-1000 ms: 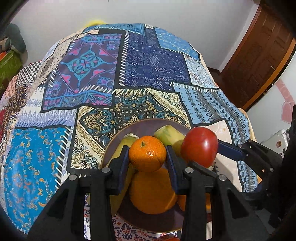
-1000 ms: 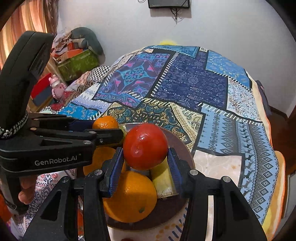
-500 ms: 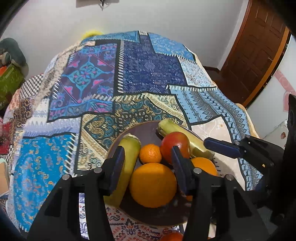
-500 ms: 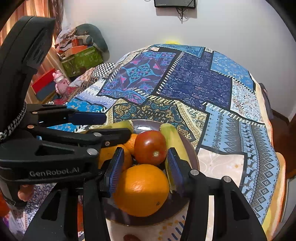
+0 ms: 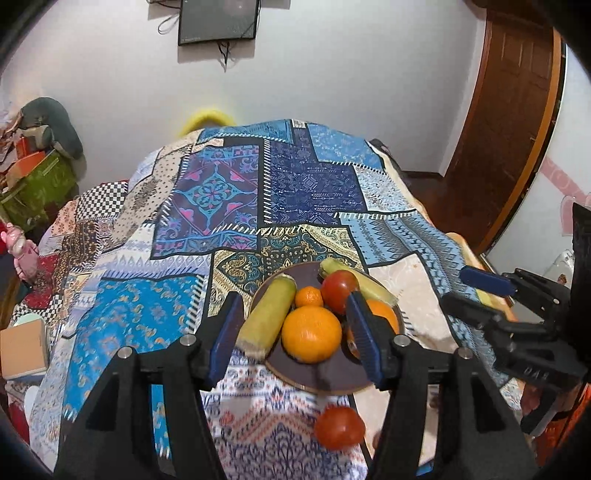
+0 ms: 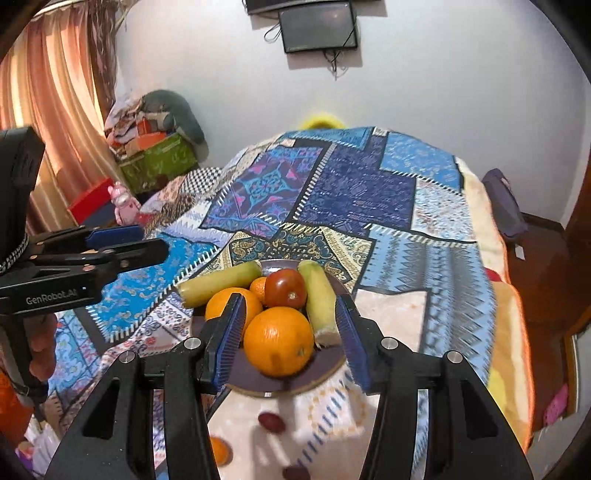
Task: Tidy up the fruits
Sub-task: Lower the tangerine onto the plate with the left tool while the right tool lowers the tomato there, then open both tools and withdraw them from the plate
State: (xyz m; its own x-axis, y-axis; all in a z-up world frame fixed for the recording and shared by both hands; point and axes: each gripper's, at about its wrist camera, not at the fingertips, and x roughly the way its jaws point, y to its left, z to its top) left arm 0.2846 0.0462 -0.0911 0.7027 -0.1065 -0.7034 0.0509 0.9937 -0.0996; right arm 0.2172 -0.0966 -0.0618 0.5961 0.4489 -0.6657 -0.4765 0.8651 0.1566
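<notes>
— Patchwork cloth (image 5: 236, 192) under it all, and the plate (image 5: 314, 380) sits at the near end of it. How does the fruit lie?

— Piled on the plate: a big orange (image 5: 311, 334) in front, a tomato (image 5: 339, 290) and a small mandarin (image 5: 309, 296) behind it, a second orange (image 5: 382, 317) to the right, and two yellow-green fruits (image 5: 267, 315) along the sides — I can't tell what kind.

— And the grippers?

— Both empty. The left gripper (image 5: 291, 338) hangs above the plate's near edge with its jaws spread wide; the right gripper (image 6: 286, 339) does the same, blue pads apart, nothing between them.

— So which step is this?

— Between picks, I'd judge. Loose pieces lie off the plate: a red tomato (image 5: 340, 427) just in front of it, and in the right view a small orange (image 6: 218, 451) and two dark red fruits (image 6: 271, 422) near the table's edge.

— Next move?

— Probably dropping low and back toward one of those — the pile is crowded, so setting it down calls for care.

— Beyond the table?

— White wall, a small screen (image 6: 317, 26), a wooden door (image 5: 506, 122), curtains (image 6: 55, 107), boxes (image 6: 159, 158) in the corner.
</notes>
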